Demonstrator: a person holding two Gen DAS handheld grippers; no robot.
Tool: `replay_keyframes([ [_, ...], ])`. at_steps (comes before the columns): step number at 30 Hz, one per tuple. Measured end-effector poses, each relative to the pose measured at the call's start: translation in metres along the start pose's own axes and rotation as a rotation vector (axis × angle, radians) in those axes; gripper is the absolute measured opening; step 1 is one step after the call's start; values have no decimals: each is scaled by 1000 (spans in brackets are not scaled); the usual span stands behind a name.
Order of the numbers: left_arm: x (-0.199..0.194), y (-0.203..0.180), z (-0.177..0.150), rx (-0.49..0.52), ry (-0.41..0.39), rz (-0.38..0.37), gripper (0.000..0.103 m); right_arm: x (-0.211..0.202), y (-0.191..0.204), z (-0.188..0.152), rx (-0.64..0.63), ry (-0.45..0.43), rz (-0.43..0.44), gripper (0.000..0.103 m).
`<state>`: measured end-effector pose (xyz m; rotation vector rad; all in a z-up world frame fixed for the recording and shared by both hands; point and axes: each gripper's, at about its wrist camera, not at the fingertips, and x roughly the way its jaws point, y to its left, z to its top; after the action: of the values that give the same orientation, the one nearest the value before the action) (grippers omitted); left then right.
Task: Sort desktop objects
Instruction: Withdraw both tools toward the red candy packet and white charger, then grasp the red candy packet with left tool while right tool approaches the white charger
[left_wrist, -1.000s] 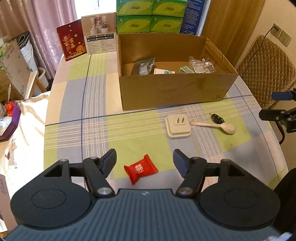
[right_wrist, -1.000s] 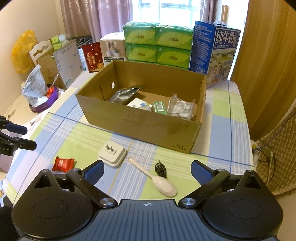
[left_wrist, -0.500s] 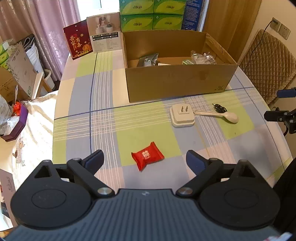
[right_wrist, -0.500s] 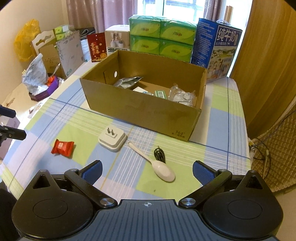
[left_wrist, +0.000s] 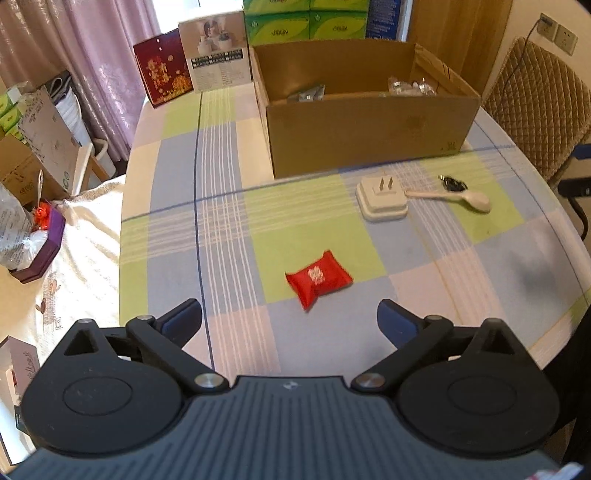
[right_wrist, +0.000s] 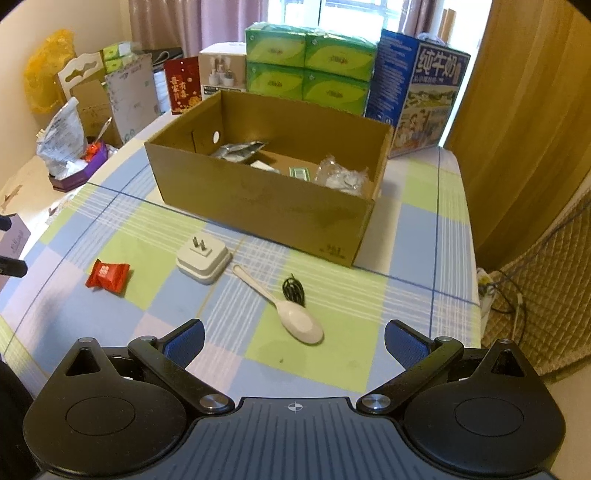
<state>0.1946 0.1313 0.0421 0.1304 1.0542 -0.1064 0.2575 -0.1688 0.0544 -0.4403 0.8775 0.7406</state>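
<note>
A red candy packet (left_wrist: 318, 277) lies on the checked tablecloth just ahead of my left gripper (left_wrist: 289, 322), which is open and empty. Farther off sit a white plug adapter (left_wrist: 382, 197), a white plastic spoon (left_wrist: 454, 196) and a small black coiled cord (left_wrist: 452, 182). In the right wrist view the spoon (right_wrist: 284, 308) and cord (right_wrist: 293, 290) lie just beyond my open, empty right gripper (right_wrist: 294, 339), with the adapter (right_wrist: 203, 258) and candy (right_wrist: 108, 275) to the left. An open cardboard box (right_wrist: 266, 199) holding several packets stands behind them.
Green tissue packs (right_wrist: 306, 62), a blue milk carton (right_wrist: 417, 92) and a red gift box (right_wrist: 183, 85) line the far table edge. A quilted chair (left_wrist: 539, 107) stands to the right. Boxes and bags (right_wrist: 70, 147) crowd the left side.
My left gripper opened wide and pulled back from the red candy, which stays on the cloth. The right gripper backed off slightly from the spoon.
</note>
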Motion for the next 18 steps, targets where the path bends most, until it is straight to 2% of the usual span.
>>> replay_keyframes([
  [5,7,-2,-9,39,21,5,99,9,-2,-8,2,25,5,101],
  [9,13,-2,-10,-33,24,-14,99,15,-1,-11,14,27,12,101],
  [12,19,-6,-9,-93,14,-2,99,22,3,-13,16,27,20,101],
  [14,25,-13,-10,-107,4,21,99,27,5,-16,-1,24,27,101],
  [18,36,-22,-12,-142,-15,20,99,41,8,-21,-67,19,40,101],
])
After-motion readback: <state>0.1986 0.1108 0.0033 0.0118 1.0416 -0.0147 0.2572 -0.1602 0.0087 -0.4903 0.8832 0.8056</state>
